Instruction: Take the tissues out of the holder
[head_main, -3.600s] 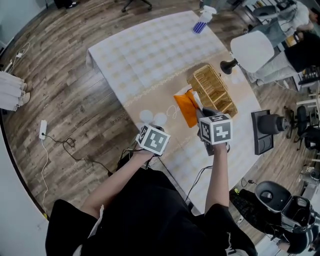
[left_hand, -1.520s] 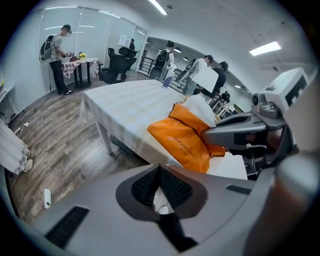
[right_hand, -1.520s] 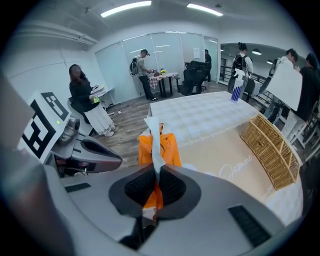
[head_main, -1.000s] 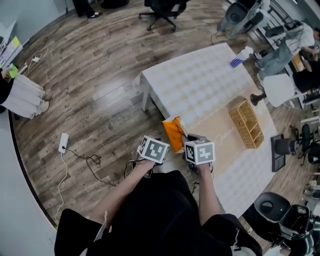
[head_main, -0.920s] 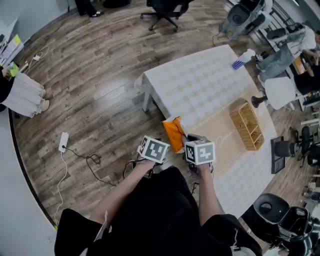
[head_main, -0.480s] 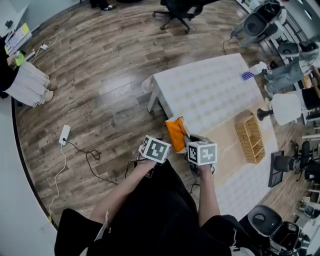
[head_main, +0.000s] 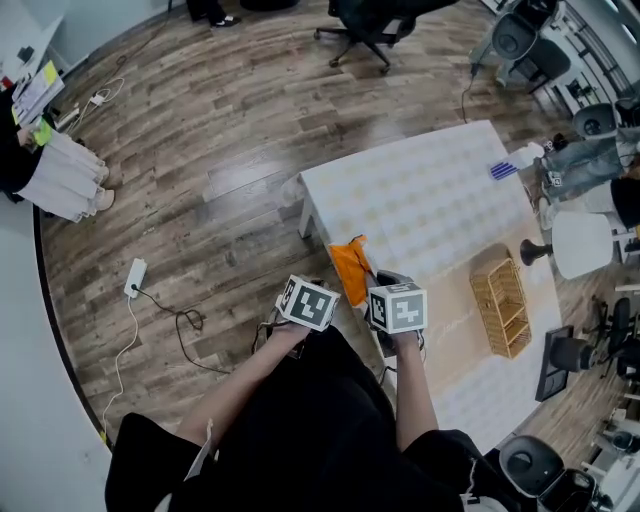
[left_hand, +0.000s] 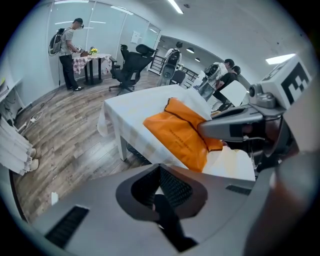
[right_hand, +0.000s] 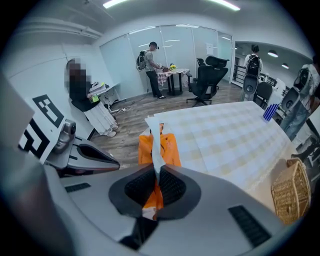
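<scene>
The orange tissue pack (head_main: 350, 270) hangs over the near left edge of the white table (head_main: 420, 195). My right gripper (head_main: 372, 287) is shut on it. In the right gripper view the pack (right_hand: 167, 150) and a white tissue strip (right_hand: 155, 142) stick up from the closed right gripper (right_hand: 156, 172). My left gripper (head_main: 306, 303) hovers just left of the pack. Its jaws (left_hand: 159, 172) are shut with nothing between them. The left gripper view shows the pack (left_hand: 180, 132) ahead, with the right gripper's finger (left_hand: 230, 126) on it. The wicker holder (head_main: 503, 308) stands far off to the right.
A blue-striped bottle (head_main: 505, 168) and a white lamp (head_main: 585, 243) sit at the table's far side. A cable and power brick (head_main: 137, 277) lie on the wooden floor at left. Office chairs (head_main: 375, 22) stand beyond the table. People stand at a far table (right_hand: 150, 62).
The orange pack, earlier beside the wicker holder, now hangs at the table's near left edge, far from it. Both grippers have moved together that way over the last second.
</scene>
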